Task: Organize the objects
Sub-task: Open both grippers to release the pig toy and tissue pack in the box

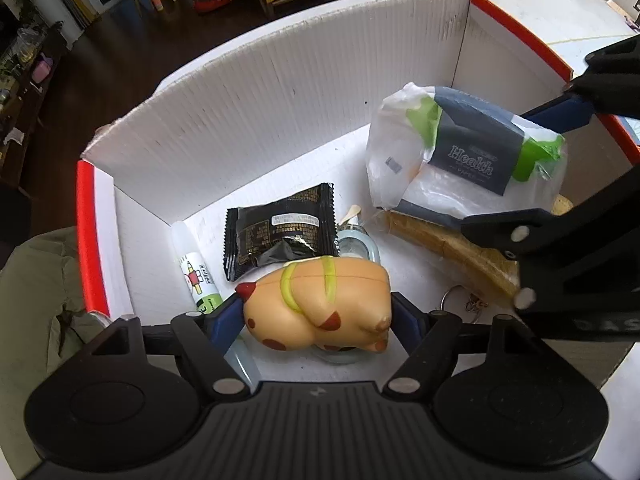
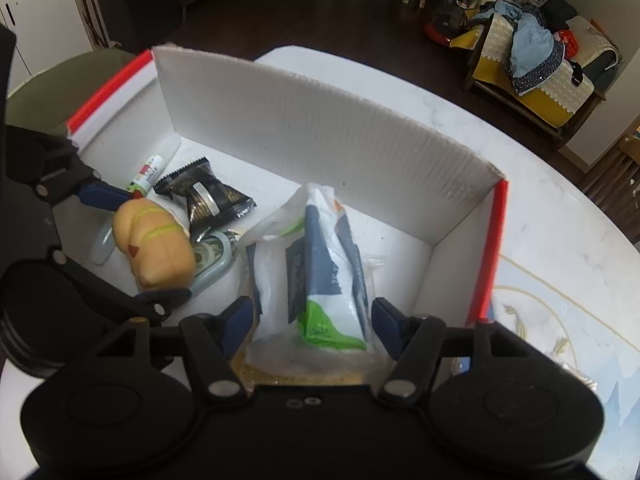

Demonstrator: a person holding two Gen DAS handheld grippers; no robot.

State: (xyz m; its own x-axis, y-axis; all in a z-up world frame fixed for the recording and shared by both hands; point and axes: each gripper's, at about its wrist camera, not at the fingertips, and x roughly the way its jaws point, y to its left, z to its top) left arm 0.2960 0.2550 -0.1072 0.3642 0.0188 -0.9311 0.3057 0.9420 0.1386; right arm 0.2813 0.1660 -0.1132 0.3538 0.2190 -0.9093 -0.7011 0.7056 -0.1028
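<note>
We're well along: the box [image 1: 280,92] fills most of both frames and already holds a glue stick [image 1: 196,276] and a dark snack packet [image 1: 280,232]. Our left gripper [image 1: 318,316] clasps the toy pig [image 1: 320,304] low at centre, while our right gripper [image 2: 312,320] stands open around the bagged pack [image 2: 320,280], apparently released.

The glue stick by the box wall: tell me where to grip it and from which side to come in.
Grip the glue stick across its round body, near the middle, coming from above with the pads on its two long sides. It lies flat along the left wall of the box, so the gap on that side looks tight; the black snack packet lies close on the other.
</note>
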